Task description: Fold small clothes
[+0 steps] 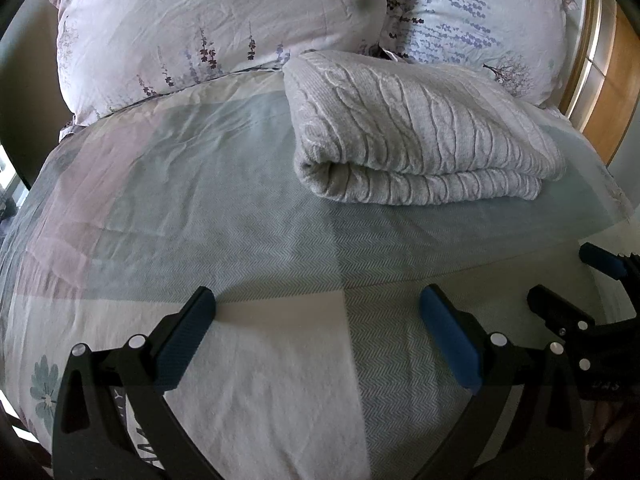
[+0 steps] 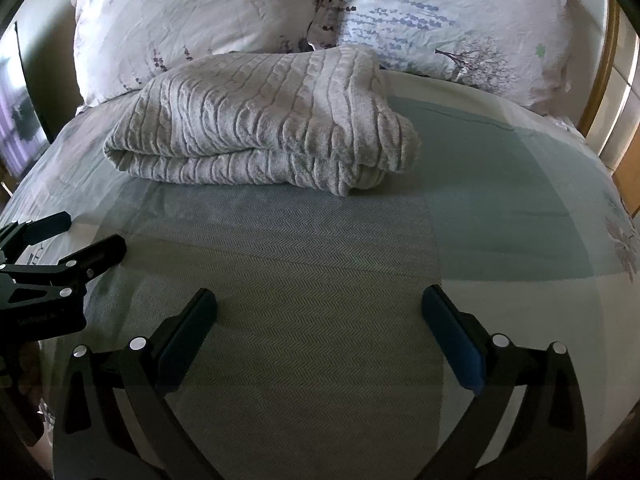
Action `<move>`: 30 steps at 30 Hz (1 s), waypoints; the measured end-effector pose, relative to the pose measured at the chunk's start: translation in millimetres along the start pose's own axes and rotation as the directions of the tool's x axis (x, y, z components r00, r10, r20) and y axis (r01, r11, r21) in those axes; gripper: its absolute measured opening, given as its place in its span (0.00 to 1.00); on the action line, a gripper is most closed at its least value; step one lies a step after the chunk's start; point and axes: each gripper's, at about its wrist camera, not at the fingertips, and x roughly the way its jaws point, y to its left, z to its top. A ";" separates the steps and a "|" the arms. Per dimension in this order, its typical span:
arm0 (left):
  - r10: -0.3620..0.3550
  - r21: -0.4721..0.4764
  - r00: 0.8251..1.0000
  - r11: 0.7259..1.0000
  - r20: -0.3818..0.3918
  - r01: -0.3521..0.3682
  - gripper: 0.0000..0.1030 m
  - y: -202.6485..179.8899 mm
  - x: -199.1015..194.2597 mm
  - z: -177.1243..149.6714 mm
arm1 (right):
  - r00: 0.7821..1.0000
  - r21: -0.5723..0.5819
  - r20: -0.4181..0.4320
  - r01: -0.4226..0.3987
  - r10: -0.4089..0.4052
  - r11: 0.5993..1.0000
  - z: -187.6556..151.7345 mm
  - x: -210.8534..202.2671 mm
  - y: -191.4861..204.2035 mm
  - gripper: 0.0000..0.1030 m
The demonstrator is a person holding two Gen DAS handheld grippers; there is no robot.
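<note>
Left gripper point(image 1: 316, 304) – jaws spread, empty, right gripper point(image 2: 318, 304) – jaws spread, empty, folded grey knit garment point(image 2: 260, 120) ahead of both on patchwork bedspread point(image 2: 500, 176), two pillows point(image 1: 208, 28) beyond

The pillows point(image 1: 216, 28) run off the top of both frames, the folded grey knit point(image 2: 260, 120) hides their lower edges, and the other gripper point(image 1: 592, 292) is cut by the left view's right edge.
</note>
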 end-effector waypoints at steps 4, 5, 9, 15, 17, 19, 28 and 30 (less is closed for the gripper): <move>-0.005 0.007 1.000 1.000 0.001 0.005 0.98 -0.1 0.3 0.5 | 1.000 0.006 0.004 0.006 -0.006 1.000 -0.5 -0.2 0.0 0.99; -0.004 0.008 1.000 1.000 0.002 0.004 0.98 -0.4 0.5 0.6 | 1.000 0.006 0.004 0.005 -0.006 1.000 -0.5 0.0 -0.2 0.99; 0.000 0.005 1.000 1.000 0.002 0.000 0.98 -0.8 0.2 0.0 | 1.000 0.008 0.007 0.008 -0.008 1.000 -0.3 0.4 -0.2 0.99; 0.007 -0.004 1.000 1.000 0.003 -0.007 0.98 0.5 0.5 0.7 | 1.000 0.011 0.006 0.010 -0.010 1.000 -0.6 0.9 0.6 0.99; 0.009 -0.003 1.000 1.000 0.003 -0.009 0.98 1.1 0.8 1.1 | 1.000 0.013 0.007 0.011 -0.011 1.000 -0.5 1.2 1.4 0.99; 0.011 -0.005 1.000 1.000 0.003 -0.011 0.98 -0.4 0.0 0.0 | 1.000 0.021 0.008 0.016 -0.016 1.000 -1.0 0.9 1.9 0.99; 0.013 -0.007 1.000 1.000 0.004 -0.013 0.98 -1.7 -0.5 -0.4 | 1.000 0.032 0.011 0.026 -0.027 0.999 -2.6 0.2 2.3 0.99; 0.012 -0.006 1.000 1.000 0.004 -0.012 0.98 -2.1 -0.5 -0.2 | 1.000 0.032 0.011 0.026 -0.026 0.999 -2.6 0.1 1.9 0.99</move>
